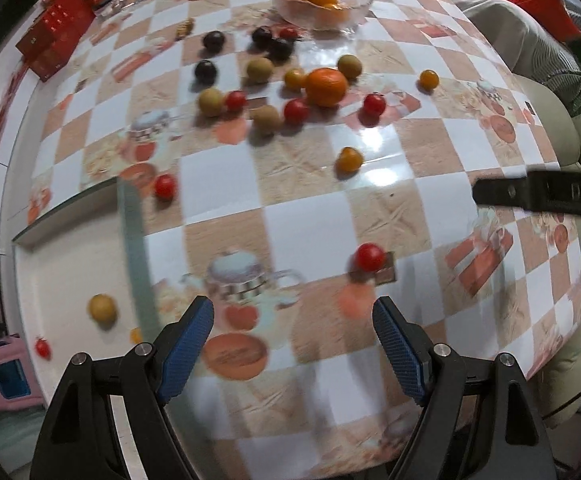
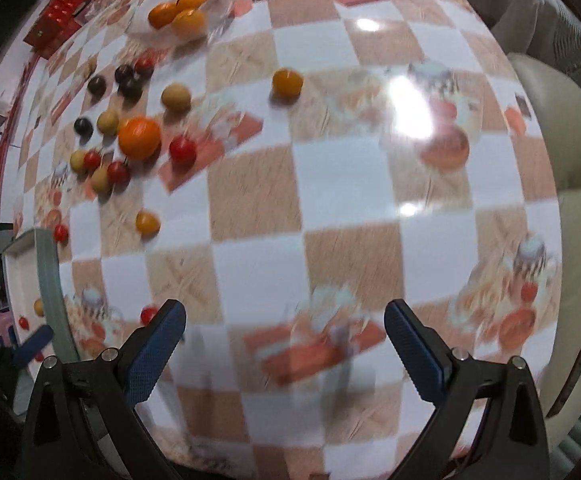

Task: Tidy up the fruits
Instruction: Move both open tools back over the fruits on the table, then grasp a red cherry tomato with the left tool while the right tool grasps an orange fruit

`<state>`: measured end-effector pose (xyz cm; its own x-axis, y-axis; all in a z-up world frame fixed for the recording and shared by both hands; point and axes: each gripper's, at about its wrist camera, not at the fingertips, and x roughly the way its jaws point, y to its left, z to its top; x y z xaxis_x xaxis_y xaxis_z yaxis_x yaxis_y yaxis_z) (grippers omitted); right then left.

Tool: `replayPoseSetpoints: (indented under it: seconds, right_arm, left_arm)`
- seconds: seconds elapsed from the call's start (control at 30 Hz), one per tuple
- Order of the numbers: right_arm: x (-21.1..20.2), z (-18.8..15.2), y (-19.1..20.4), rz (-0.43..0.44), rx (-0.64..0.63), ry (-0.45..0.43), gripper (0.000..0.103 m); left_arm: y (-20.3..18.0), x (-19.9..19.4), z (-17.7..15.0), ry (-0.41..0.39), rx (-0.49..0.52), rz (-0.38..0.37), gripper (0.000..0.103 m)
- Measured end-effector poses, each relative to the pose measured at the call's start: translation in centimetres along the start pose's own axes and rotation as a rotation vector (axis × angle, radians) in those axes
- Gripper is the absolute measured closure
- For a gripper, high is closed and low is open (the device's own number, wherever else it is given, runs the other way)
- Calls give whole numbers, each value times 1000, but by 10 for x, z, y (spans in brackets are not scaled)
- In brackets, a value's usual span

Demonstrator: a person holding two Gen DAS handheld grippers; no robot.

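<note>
I am holding my left gripper (image 1: 292,344) and right gripper (image 2: 284,340) above the table (image 2: 330,208), jaws of both released, grasping nothing. Fruits (image 1: 294,92) are lying scattered far left; oranges are sitting in the bowl (image 1: 322,4) beyond.

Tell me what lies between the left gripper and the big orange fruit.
In the left wrist view, between the left gripper and the big orange fruit lie bare checked tablecloth and one small orange fruit, slightly to the right.
</note>
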<state>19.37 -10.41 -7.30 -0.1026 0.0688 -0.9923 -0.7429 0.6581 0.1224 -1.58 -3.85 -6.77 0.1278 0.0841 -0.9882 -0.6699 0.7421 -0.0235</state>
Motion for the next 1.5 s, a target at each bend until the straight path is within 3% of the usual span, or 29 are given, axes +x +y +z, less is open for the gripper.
replayPoseSetpoints:
  seconds: [0.43,0.63,0.77,0.83,0.97,1.1,1.17,1.23,1.37,1.5]
  right_arm:
    - [15,79,-7,-35,-76,-119,3]
    - [28,100,-7,-44,-85,-156,4]
    - [34,108,2,-53,-120,-176,20]
    - [38,111,9,-53,-139,-173,34]
    - [44,118,30,-75,-197,-193,44]
    - [47,123,42,-88,-226,-203,50]
    - [48,127,45,-90,-219,-205,57]
    - [48,130,45,-83,-215,-207,80]
    - [41,125,35,-53,-215,-202,80]
    - [29,110,14,-12,-195,-205,80]
  left_arm:
    - [-26,30,18,-19,-86,33,20]
    - [-35,42,20,-3,-111,60,20]
    - [-40,50,20,9,-114,76,20]
    - [-45,54,19,17,-118,85,20]
    - [-49,58,18,28,-128,92,21]
    - [-48,60,22,27,-131,72,32]
    - [-52,59,21,24,-126,65,44]
    - [-57,58,24,28,-123,49,53]
    - [-67,56,27,33,-93,24,78]
    - [-66,54,28,46,-113,-26,79]
